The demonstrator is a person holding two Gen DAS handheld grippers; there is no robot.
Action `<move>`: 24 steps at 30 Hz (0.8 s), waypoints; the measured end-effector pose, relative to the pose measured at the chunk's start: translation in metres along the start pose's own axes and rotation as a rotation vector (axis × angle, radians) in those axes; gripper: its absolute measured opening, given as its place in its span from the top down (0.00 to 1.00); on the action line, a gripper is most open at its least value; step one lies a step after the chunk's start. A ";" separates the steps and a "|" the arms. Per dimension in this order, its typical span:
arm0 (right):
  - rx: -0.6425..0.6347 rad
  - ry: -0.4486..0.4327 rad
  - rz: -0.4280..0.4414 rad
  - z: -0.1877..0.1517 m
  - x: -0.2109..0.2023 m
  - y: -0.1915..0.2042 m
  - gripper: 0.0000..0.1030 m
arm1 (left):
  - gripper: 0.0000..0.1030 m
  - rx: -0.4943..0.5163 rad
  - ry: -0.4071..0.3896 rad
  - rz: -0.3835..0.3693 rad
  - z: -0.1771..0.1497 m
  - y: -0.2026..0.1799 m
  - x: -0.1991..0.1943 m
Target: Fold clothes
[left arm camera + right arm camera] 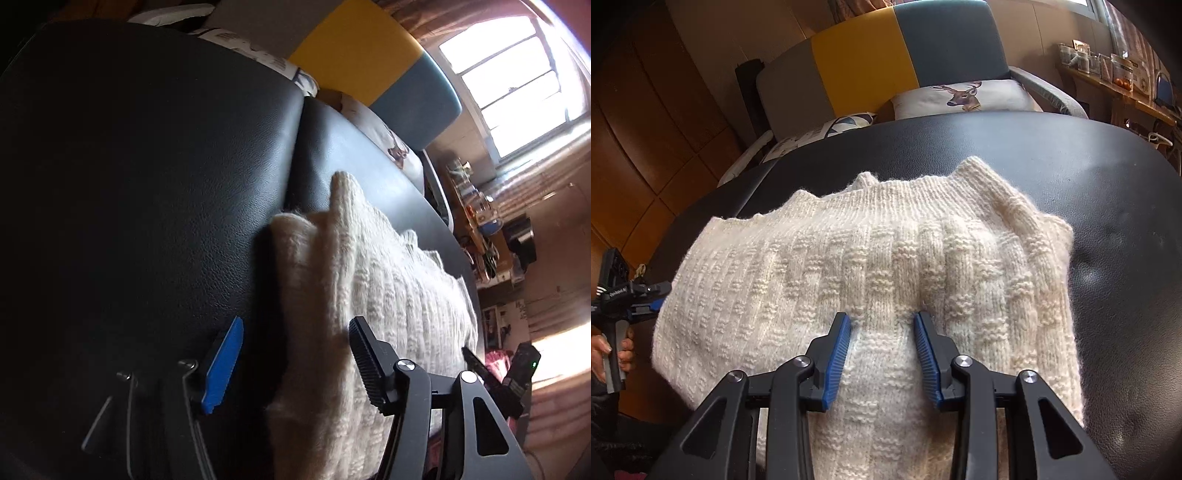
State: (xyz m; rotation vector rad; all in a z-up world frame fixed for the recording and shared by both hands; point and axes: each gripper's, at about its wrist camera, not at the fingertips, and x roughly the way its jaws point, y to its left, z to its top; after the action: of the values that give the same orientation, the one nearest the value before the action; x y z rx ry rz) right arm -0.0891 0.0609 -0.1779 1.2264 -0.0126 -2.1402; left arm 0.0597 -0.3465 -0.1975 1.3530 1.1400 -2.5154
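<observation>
**Cream sweater on a black padded surface, a claw at each side**

A cream knitted sweater (871,266) lies flat on a black leather-like padded surface (1108,221), possibly a bench or cushion top. Its ribbed edge points away from the person, and its long side runs left to right across the right wrist view. The knit is thick, with raised basket-weave bands, and looks soft and slightly fuzzy. It appears to be already doubled into a broad rectangle.

The right claw (882,354) rests on the near middle of the sweater. Its blue-padded fingers stand apart, a ridge of knit bunched between them; they press into the fabric but do not pinch it closed.

The left claw (295,365) sits at the sweater's left edge, jaws wide apart, one finger over bare black padding and the other over the knit. It holds nothing.

The right claw is nearer the sweater's middle, so the next fold probably turns on it.
</observation>
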 end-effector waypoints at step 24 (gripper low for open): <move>0.041 -0.058 -0.003 0.006 -0.042 -0.013 0.59 | 0.77 0.039 0.020 -0.131 0.006 -0.018 0.032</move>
State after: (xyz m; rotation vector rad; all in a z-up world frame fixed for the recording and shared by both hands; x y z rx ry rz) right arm -0.0860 0.0922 -0.1466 1.1877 -0.0797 -2.1871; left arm 0.0292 -0.3284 -0.2082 1.3574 1.2284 -2.6324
